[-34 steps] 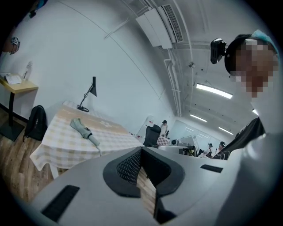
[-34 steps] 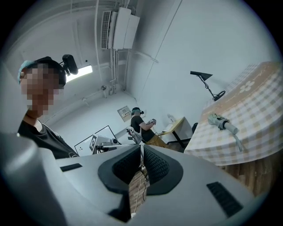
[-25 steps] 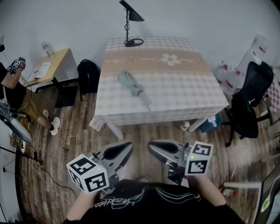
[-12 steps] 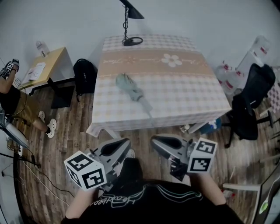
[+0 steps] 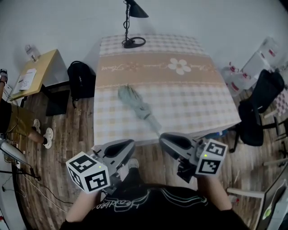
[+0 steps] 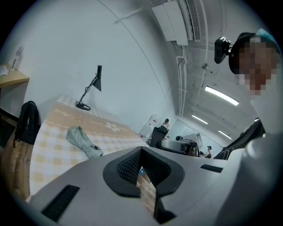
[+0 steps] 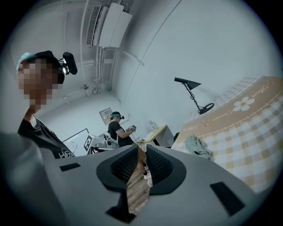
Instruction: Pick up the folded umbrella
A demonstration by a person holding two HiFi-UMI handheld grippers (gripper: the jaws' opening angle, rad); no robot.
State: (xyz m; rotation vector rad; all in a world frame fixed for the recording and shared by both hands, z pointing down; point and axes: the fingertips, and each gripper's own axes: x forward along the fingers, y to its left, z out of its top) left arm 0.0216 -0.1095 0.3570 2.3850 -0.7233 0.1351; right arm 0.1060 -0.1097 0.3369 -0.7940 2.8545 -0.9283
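Grey jaws: our left gripper point(image 5: 128, 146) is pinched together on nothing, and our right gripper point(image 5: 164, 139) is just opening, empty too. Further out, the pale-green folded umbrella point(image 5: 137, 108) lies on the table point(image 5: 193, 99). We reckon it's light, squishy fabric over a stiff shaft, so grab mid-bundle.

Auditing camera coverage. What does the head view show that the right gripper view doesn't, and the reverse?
Head view only: office chair, left gripper. Right gripper view only: air conditioner, the operator's head camera. Both: folded umbrella lying on the checked table, black desk lamp, wooden side desk.
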